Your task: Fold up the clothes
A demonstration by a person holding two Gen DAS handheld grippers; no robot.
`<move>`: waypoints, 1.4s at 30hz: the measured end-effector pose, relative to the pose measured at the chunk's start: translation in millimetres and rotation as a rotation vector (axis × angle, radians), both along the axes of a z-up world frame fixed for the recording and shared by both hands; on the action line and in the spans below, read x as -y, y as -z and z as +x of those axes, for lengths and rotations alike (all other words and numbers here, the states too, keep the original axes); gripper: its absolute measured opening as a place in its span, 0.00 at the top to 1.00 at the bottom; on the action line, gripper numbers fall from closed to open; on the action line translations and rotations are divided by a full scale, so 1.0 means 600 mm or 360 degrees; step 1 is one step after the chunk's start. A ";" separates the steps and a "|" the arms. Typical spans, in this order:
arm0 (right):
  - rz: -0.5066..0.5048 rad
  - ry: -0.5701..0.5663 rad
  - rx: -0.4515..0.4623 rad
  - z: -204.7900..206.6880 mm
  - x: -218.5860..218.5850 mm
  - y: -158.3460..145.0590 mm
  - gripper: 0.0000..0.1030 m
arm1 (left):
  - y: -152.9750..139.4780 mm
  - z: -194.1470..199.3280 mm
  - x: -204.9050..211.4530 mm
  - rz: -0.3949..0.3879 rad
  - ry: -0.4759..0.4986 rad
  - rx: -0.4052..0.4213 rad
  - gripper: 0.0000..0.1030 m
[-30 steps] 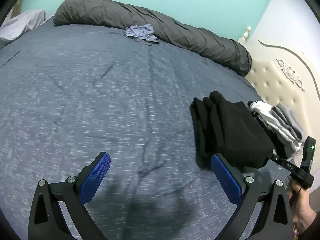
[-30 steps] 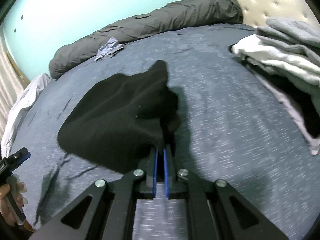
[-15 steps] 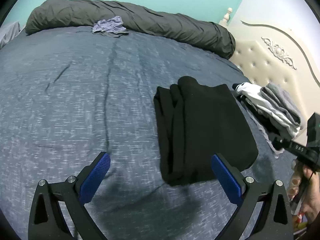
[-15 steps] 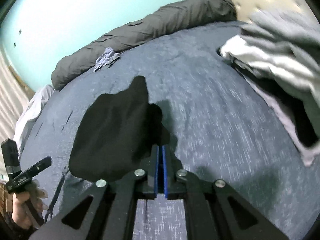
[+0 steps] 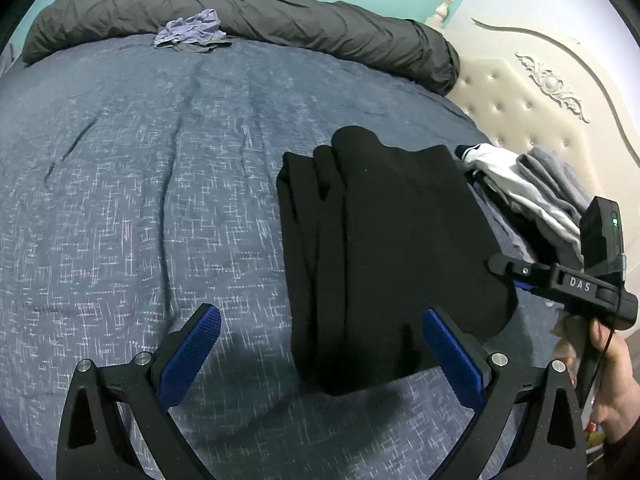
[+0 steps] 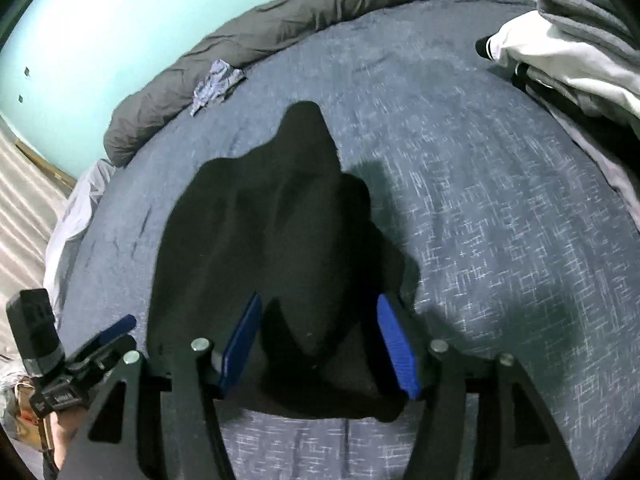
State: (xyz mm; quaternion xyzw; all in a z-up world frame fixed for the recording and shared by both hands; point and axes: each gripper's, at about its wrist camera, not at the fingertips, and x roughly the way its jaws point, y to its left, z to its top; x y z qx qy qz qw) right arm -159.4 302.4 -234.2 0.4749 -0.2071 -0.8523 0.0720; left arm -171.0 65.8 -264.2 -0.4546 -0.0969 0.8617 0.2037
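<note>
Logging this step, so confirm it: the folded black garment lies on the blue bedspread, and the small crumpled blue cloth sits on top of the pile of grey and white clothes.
Not quite. The crumpled blue cloth lies against the dark grey rolled duvet at the far edge, as the left wrist view shows. The folded black garment does lie on the blue bedspread.

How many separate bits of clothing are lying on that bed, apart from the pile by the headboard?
2. A folded black garment lies near the grippers, beside the pile; a small crumpled bluish piece lies far off against the grey rolled duvet. The pile may hide others.
</note>
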 end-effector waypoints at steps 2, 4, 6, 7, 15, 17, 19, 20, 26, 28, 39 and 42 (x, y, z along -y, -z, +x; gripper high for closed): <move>0.0015 -0.0005 0.0017 -0.003 -0.001 0.006 0.41 | 0.004 -0.006 -0.004 -0.0016 0.0000 0.0006 0.00; 0.0091 -0.0016 0.0039 -0.006 0.003 0.014 0.40 | 0.010 -0.010 -0.011 -0.0057 0.0000 0.0006 0.00; 0.0159 -0.0028 0.0050 -0.008 0.009 0.023 0.39 | 0.022 -0.014 -0.022 -0.0171 0.0006 0.0001 0.00; 0.0187 -0.0039 0.0058 -0.010 0.013 0.029 0.38 | 0.029 -0.015 -0.025 -0.0217 0.0011 0.0005 0.00; 0.0274 0.0038 -0.0133 0.020 0.007 -0.022 0.46 | 0.041 -0.018 -0.015 -0.0215 -0.0017 0.0039 0.00; 0.0253 0.0006 -0.0208 0.028 0.020 -0.042 0.61 | 0.040 -0.017 -0.012 -0.0205 -0.0027 0.0043 0.00; 0.0278 -0.0033 -0.0239 0.027 0.038 -0.050 0.70 | 0.039 -0.014 -0.011 -0.0200 -0.0029 0.0044 0.00; 0.0273 -0.0070 -0.0253 0.025 0.049 -0.052 0.77 | 0.038 -0.012 -0.012 -0.0203 -0.0026 0.0041 0.00; 0.0268 -0.0202 -0.0186 -0.008 0.112 -0.009 0.92 | 0.035 -0.011 -0.006 -0.0184 -0.0018 0.0038 0.00; 0.0302 -0.0206 -0.0139 -0.020 0.123 0.021 0.93 | 0.033 -0.011 -0.002 -0.0173 -0.0022 0.0037 0.00; 0.0289 -0.0134 -0.0239 -0.056 0.114 -0.008 0.94 | 0.022 -0.010 0.019 -0.0108 -0.0051 0.0029 0.00; 0.0319 -0.0137 -0.0142 -0.102 0.114 0.004 0.94 | 0.025 -0.012 0.021 -0.0106 -0.0038 0.0039 0.00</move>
